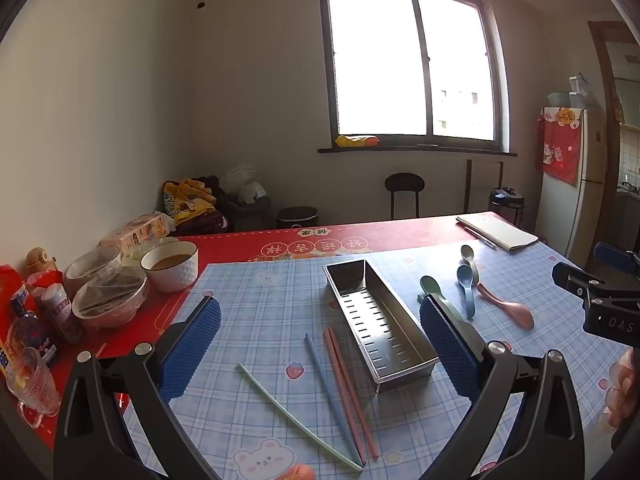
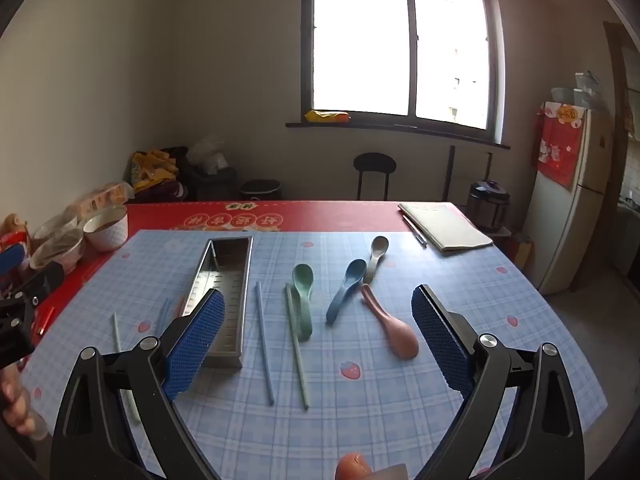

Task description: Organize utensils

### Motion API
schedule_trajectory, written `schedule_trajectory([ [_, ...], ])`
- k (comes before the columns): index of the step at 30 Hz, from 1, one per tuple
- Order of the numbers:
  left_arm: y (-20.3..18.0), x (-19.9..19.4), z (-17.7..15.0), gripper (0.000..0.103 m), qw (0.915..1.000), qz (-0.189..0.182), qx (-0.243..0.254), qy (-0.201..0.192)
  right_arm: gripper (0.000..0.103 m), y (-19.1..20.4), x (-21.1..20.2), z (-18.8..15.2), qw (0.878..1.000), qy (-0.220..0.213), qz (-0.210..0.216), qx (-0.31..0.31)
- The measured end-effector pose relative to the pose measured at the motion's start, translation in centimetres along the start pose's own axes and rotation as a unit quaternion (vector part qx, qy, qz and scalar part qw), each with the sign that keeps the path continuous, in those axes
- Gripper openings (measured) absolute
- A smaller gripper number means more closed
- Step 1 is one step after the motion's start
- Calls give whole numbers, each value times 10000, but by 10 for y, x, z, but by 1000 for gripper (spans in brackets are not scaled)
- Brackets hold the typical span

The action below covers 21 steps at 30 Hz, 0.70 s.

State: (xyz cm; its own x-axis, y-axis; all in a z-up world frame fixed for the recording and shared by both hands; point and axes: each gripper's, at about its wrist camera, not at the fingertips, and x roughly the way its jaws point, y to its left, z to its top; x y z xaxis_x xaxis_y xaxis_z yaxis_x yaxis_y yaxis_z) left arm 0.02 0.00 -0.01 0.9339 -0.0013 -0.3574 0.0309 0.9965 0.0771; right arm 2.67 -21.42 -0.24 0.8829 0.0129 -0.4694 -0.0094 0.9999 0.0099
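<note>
Presently, nothing is gripped: left gripper (image 1: 320, 344) and right gripper (image 2: 318, 340) are held wide open.
Chopsticks (image 1: 348, 392) and spoons (image 2: 348, 288) lie scattered beside the empty metal tray (image 1: 352, 276), presumably awaiting sorting.

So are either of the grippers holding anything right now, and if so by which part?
Nothing is held. The left gripper and right gripper both stand open above the table, with nothing between their pads.
</note>
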Motion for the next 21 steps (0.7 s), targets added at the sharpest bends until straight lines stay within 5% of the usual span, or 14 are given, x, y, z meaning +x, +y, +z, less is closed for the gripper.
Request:
schedule_trajectory([
  [21,2,-11,7,98,10000,30,-4,-80,91,-2,-5,4,9999,-101,-1,26],
])
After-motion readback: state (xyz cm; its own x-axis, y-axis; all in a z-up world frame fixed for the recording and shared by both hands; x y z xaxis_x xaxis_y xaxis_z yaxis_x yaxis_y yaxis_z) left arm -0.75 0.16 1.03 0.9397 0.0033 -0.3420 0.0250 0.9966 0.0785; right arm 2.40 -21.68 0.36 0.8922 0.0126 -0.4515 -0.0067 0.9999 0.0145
